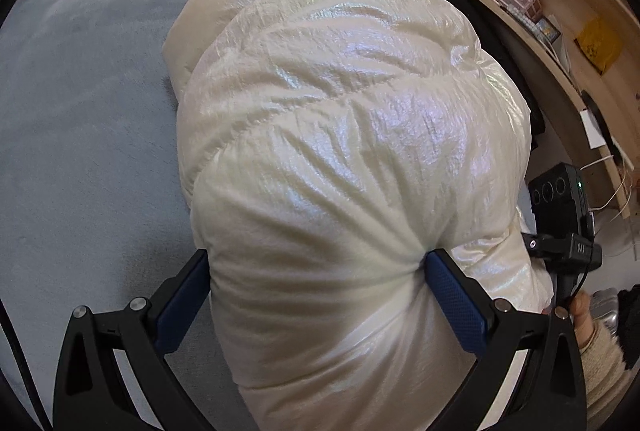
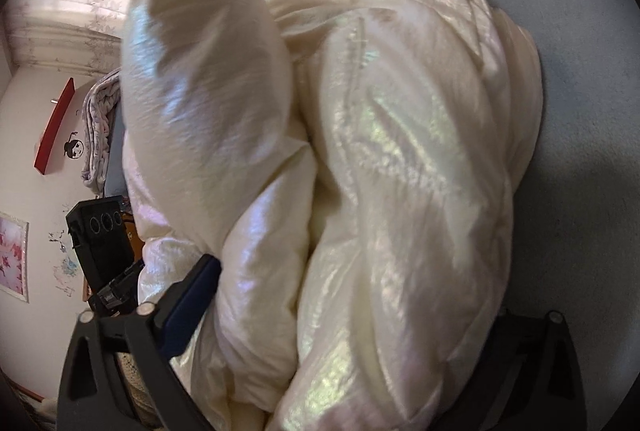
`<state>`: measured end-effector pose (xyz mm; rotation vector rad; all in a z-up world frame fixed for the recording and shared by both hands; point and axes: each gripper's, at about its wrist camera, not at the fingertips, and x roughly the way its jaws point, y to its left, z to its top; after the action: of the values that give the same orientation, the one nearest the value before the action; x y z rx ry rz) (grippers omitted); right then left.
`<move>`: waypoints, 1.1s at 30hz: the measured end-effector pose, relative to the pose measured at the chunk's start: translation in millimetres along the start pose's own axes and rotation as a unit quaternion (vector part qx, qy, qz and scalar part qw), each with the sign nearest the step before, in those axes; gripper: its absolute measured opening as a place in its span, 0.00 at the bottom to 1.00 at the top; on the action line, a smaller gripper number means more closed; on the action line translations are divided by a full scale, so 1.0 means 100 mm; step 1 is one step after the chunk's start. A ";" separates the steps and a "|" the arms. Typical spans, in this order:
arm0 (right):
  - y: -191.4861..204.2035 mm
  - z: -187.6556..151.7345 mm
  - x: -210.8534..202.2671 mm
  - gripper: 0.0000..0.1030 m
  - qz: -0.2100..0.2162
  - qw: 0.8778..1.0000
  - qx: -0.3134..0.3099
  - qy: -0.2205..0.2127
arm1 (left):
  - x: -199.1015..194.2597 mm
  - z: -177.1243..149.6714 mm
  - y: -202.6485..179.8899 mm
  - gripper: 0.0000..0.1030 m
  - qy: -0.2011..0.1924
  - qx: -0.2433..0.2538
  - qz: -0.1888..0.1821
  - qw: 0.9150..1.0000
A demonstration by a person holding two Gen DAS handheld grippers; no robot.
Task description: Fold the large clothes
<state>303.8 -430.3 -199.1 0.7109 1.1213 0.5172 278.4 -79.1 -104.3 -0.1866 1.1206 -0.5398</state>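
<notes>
Grey bedding (image 1: 88, 119) is seen as the work surface, w/ curtained windows and a wooden shelf unit (image 1: 560, 3) behind. Nearest in left wrist view, the left gripper (image 1: 320, 291) is clamped on a thick roll of the cream puffer coat (image 1: 340, 103) — both blue pads (image 1: 456, 303) are pressed into the fabric, which is puckered at the contact pts. Coat bulk is spread away from the jaws across the bedding, approx. centre-right. At right edge a hand (image 1: 580, 307) and sleeve are noted on the other device's handle. In right wrist view, the right gripper (image 2: 360, 311) is held wide, w/ coat fabric heaped between the fingers; left pad (image 2: 188, 307) is visible beside the fabric, right finger mostly covered — firm grip cannot be confirmed. Farther off, a raised coat portion (image 2: 200, 79) is observed upright, wall decor beyond.
</notes>
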 end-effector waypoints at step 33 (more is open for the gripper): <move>3.06 0.52 1.32 0.45 0.053 0.969 -0.227 -0.077 | -2.23 0.86 1.84 0.63 -0.163 0.013 0.107 0.981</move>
<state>392.5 -145.5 -41.9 0.4014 0.7813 0.7653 340.8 179.2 38.0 -0.1244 0.8007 -0.3165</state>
